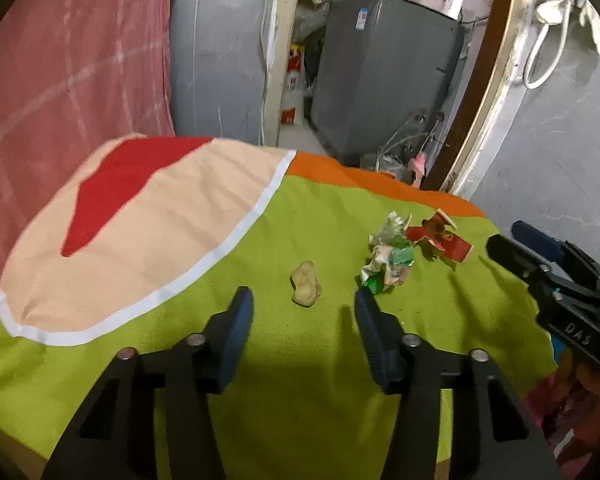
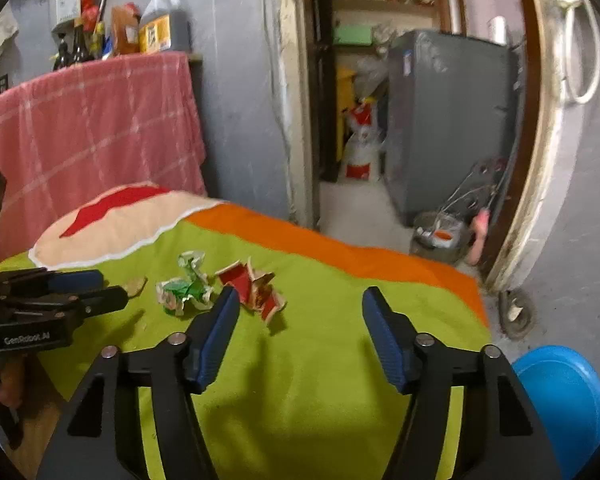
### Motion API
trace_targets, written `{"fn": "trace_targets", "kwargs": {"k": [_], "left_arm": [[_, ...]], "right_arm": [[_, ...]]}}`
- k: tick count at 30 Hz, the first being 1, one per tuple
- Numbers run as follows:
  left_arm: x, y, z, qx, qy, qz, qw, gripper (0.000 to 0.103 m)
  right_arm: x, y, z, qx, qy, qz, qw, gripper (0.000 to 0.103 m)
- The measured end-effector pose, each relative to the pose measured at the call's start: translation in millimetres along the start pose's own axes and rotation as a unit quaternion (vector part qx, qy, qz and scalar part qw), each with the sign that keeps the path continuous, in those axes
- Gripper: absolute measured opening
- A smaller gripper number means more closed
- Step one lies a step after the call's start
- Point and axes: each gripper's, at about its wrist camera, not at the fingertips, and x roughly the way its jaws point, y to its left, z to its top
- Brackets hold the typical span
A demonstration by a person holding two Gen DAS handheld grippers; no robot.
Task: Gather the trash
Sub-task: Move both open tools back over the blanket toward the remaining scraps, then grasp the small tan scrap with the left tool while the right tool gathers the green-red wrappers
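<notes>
Three scraps of trash sit on the green cloth point(image 1: 300, 380), and both tools hang over them, angled down at the table. In the left wrist view the left gripper point(image 1: 304, 304) has the pale yellowish lump point(image 1: 306, 283) sitting dead ahead at twelve o'clock, just beyond its fingertips and centred in the gap. That looks like its pick. To do it well, I'd say drop straight down so the pads straddle the lump, keep the tips just clear of the fabric so no fold gets pinched, then squeeze. The crumpled green-and-white wrapper point(image 1: 388, 258) lies at one o'clock, almost brushing the right finger, so a slight drift that way would snag it too. Over in the right wrist view the right gripper point(image 2: 296, 306) has the torn red card scrap point(image 2: 256, 288) at eleven o'clock, just past its left finger; it probably needs a nudge leftward to centre it. The wrapper lies farther out at ten o'clock. Now the tools: both sets of jaws stand partly apart, the right wider than the left, with bare cloth between them. Neither is holding or touching any trash. A blue bowl point(image 2: 564, 396) peeks in at four o'clock, possibly the drop-off.
</notes>
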Motion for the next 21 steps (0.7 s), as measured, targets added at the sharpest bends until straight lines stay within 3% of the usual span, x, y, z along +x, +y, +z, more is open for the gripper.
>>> {"fn": "trace_targets", "kwargs": {"k": [8,13,21], "left_arm": [[8.3,2.4,9.0,-0.010,0.022,-0.013,0.9996,0.025],[14.0,3.5,17.2,-0.017,0.031,-0.027,0.9990,0.009],[22.8,-0.6,28.7,-0.021,0.043,-0.065,0.9968,0.008]], "right_arm": [[42.8,8.4,10.9,-0.015,0.060,0.040,0.997,0.049],[61.1,12.2,12.1,-0.018,0.086,0.056,0.995,0.021],[57.7,17.1,10.3,-0.019,0.081,0.106,0.991,0.010]]}}
